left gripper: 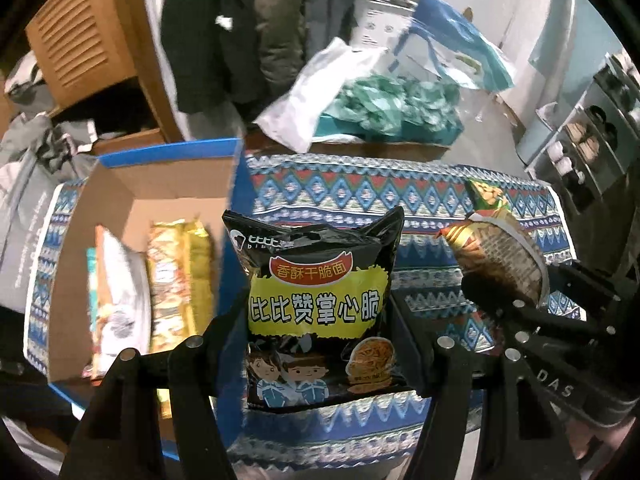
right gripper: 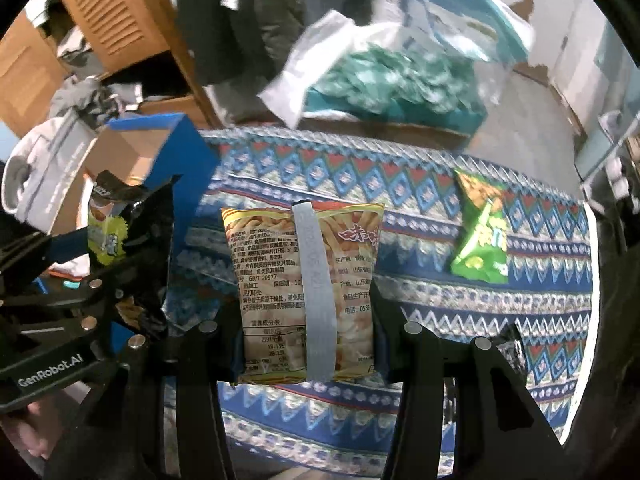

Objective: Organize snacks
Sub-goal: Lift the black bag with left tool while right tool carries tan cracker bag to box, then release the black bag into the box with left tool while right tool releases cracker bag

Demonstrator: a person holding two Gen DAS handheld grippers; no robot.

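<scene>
My left gripper (left gripper: pixel 320 344) is shut on a black crispy-noodle snack bag (left gripper: pixel 316 304) and holds it upright above the patterned tablecloth, just right of the open cardboard box (left gripper: pixel 132 184). My right gripper (right gripper: pixel 308 332) is shut on an orange fries snack bag (right gripper: pixel 280 280) with a grey back seam, held above the cloth. In the left wrist view the right gripper and its bag (left gripper: pixel 500 256) sit to the right. In the right wrist view the left gripper and black bag (right gripper: pixel 132 236) sit to the left. A green snack bag (right gripper: pixel 480 236) lies on the cloth, far right.
The blue-edged box holds several snack packs, among them a gold one (left gripper: pixel 176 280) and a white one (left gripper: pixel 116 292). A teal box with plastic bags (left gripper: pixel 384 112) stands behind the table. Wooden furniture (left gripper: pixel 84 40) and grey clothing (left gripper: pixel 24 176) are at the left.
</scene>
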